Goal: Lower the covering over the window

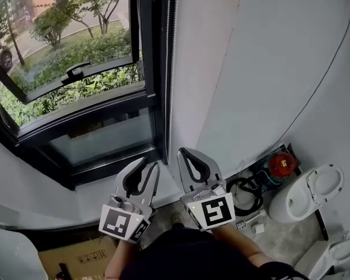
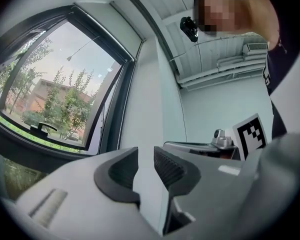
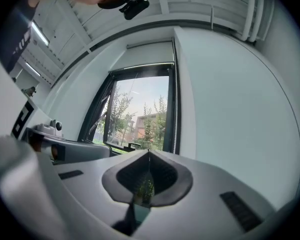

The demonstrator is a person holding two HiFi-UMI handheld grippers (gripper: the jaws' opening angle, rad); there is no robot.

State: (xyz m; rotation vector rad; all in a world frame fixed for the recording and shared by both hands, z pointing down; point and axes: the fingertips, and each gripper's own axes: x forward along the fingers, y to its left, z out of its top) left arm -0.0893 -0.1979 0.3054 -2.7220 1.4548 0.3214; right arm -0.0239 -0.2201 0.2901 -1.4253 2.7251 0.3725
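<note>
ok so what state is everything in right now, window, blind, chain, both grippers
black-framed window sash: swung open outward
white roller blind: up at the top, not lowered
white beaded pull chain: hanging straight down, not held
left gripper: jaws apart, nothing between them
right gripper: jaws together, empty

The right gripper sits low at 6 o'clock with its jaws closed tip to tip, nothing caught between them, only green foliage showing through the hollow between the pads. Straight ahead at 12 o'clock is the dark-framed window, trees and a brick building beyond, with the covering rolled up at its top. A beaded cord hangs along the frame's 3 o'clock edge, beside the plain white wall.
</note>
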